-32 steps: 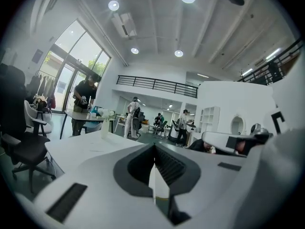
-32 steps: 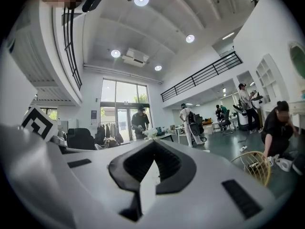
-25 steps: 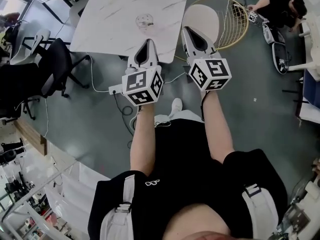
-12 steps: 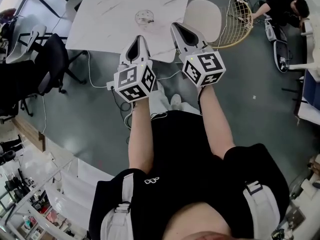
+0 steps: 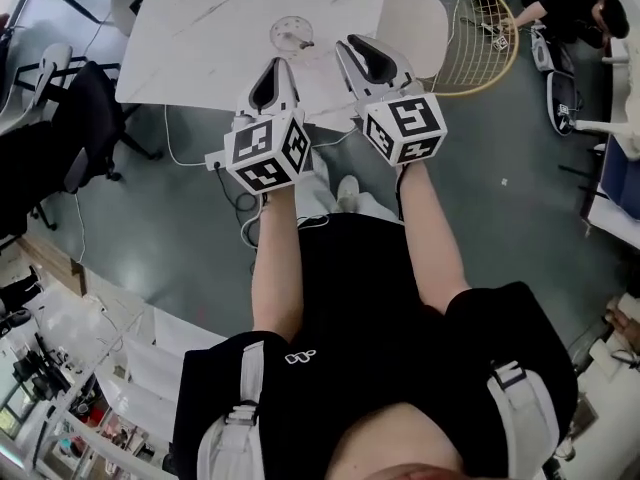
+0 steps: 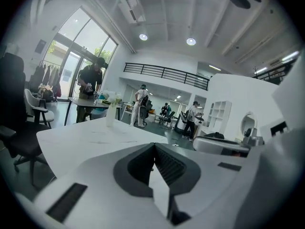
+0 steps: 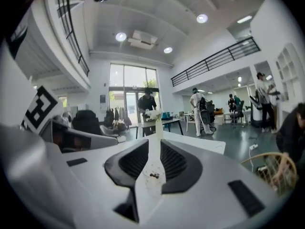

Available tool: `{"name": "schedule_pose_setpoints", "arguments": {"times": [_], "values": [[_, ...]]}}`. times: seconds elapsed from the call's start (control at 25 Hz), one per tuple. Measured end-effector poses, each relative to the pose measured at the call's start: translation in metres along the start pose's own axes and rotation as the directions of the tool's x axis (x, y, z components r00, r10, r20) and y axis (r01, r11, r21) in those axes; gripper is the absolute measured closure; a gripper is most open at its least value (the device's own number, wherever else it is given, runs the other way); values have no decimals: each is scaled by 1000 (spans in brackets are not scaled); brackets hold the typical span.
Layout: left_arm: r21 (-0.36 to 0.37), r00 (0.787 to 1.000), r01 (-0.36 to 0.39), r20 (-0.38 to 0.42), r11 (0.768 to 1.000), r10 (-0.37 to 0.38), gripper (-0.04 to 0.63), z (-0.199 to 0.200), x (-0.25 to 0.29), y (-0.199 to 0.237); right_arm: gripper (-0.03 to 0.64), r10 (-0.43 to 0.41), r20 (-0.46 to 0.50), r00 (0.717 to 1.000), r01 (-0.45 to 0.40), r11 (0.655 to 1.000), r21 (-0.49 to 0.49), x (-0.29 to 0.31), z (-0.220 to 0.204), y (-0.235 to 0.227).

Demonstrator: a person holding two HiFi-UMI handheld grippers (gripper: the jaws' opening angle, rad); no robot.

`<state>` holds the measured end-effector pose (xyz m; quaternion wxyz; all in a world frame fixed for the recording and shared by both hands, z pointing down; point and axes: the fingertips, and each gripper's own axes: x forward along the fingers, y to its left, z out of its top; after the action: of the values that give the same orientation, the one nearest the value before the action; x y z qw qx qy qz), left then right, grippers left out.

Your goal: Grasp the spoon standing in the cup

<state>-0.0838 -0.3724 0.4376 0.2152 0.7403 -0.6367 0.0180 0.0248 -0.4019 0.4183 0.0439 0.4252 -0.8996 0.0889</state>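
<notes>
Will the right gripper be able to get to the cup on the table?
Probably yes. The right gripper, whose jaws have just been opening with nothing between them, points at the cup over bare table; nothing stands in the way.

Bright even light, ceiling lamps [image 6: 191, 41], daylight through tall windows [image 7: 129, 94], fisheye bending at edges, dark corners

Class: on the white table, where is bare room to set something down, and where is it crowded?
Bare: the table left of the cup, out to its left edge. Crowded: the near edge by the cup, where the left gripper and the right gripper, its jaws just opening on nothing, hover.
</notes>
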Motion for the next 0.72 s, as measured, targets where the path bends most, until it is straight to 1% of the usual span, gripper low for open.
{"name": "schedule_pose_setpoints", "arguments": {"times": [0.08, 0.12, 0.24, 0.56, 0.72], "values": [[8, 1000, -16, -25, 1000, 16, 581, -6, 8, 13, 525, 10, -51, 999, -15, 994, -110, 16, -13, 6], [19, 999, -23, -36, 1000, 24, 581, -9, 12, 18, 523, 18, -69, 997, -27, 989, -143, 22, -18, 8], [34, 997, -39, -62, 999, 41, 581, -15, 21, 31, 520, 41, -117, 992, -61, 982, -180, 38, -33, 9], [14, 991, -56, -122, 998, 57, 581, -37, 42, 62, 492, 52, -229, 972, -88, 985, -148, 70, -86, 10], [-36, 990, -57, -130, 998, 51, 581, -37, 46, 66, 466, 49, -270, 962, -77, 992, -96, 76, -105, 9]]}}
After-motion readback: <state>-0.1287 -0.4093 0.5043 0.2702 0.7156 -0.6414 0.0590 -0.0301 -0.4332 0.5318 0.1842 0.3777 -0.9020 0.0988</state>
